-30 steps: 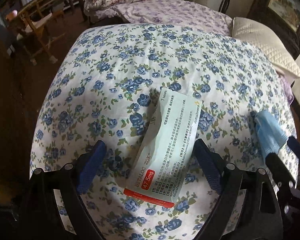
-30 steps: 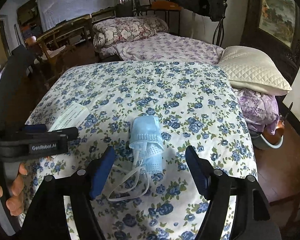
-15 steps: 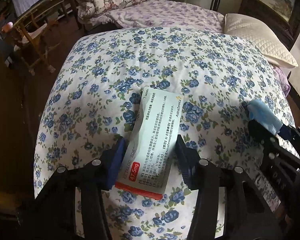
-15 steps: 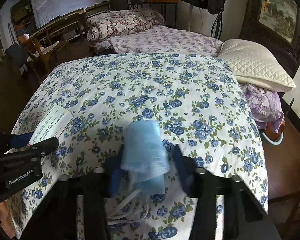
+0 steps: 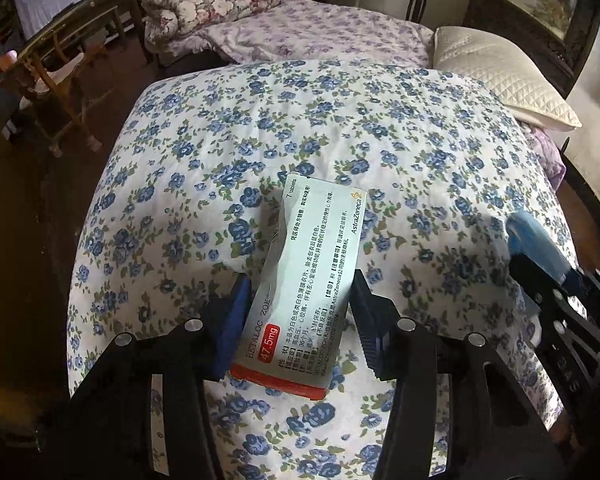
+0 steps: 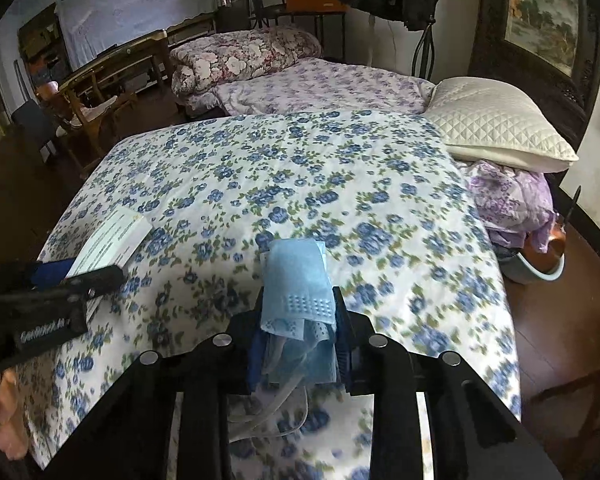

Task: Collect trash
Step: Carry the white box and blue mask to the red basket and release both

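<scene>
Both jaws clamped: our left gripper (image 5: 296,316) has the medicine box (image 5: 306,280), right gripper (image 6: 296,344) the face mask (image 6: 298,300) (no bin visible tho), so dumping's left imo.

Medicine box (image 5: 308,276) left, face mask (image 6: 296,292) right, both over bedspread (image 6: 300,168); pillow (image 6: 500,124) behind.

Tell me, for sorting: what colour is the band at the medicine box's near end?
Red-orange, on the medicine box; the left wrist view shows it best.
</scene>
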### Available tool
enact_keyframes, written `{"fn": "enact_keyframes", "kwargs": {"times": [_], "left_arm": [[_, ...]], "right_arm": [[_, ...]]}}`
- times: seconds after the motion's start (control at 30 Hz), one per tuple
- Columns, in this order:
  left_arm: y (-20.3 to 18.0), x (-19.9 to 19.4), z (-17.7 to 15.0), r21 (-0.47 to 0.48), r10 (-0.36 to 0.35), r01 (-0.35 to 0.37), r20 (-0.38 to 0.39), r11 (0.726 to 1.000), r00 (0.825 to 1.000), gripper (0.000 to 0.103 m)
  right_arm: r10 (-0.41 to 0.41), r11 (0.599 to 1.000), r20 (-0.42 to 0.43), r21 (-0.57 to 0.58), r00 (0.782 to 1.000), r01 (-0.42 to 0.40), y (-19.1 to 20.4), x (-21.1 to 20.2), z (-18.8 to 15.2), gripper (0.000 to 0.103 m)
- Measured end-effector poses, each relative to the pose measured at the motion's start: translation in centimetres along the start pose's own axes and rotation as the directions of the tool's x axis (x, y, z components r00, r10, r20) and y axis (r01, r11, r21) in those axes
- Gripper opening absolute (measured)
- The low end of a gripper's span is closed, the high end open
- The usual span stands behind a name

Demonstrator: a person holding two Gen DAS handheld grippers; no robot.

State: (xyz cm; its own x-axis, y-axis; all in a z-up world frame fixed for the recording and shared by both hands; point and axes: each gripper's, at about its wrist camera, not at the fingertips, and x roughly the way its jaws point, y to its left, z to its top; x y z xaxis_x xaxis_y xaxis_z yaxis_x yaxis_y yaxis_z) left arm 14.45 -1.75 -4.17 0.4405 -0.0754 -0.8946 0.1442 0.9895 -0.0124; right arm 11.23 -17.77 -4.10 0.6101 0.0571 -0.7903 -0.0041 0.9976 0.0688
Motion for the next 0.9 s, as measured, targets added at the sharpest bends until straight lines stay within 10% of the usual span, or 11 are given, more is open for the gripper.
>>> {"fn": "enact_keyframes", "kwargs": {"times": [0.47,0.9], "left_arm": [[-4.8,-3.5,-2.0,0.135,-0.132,0.123,0.057,0.983,0.990,0.050],[-16.8,-7.7,-8.9,0.398,-0.320,0.299,-0.015,0.867,0.947,0.050]], "right_arm": [[0.010,0.993,0.017,0.113,1.000,-0.012,-6.8,-8.6,-7.4,0.029],[-0.074,0.953,0.023,0.296,0.997,0.063,-15.9,-15.0,-15.8,0.029]]}}
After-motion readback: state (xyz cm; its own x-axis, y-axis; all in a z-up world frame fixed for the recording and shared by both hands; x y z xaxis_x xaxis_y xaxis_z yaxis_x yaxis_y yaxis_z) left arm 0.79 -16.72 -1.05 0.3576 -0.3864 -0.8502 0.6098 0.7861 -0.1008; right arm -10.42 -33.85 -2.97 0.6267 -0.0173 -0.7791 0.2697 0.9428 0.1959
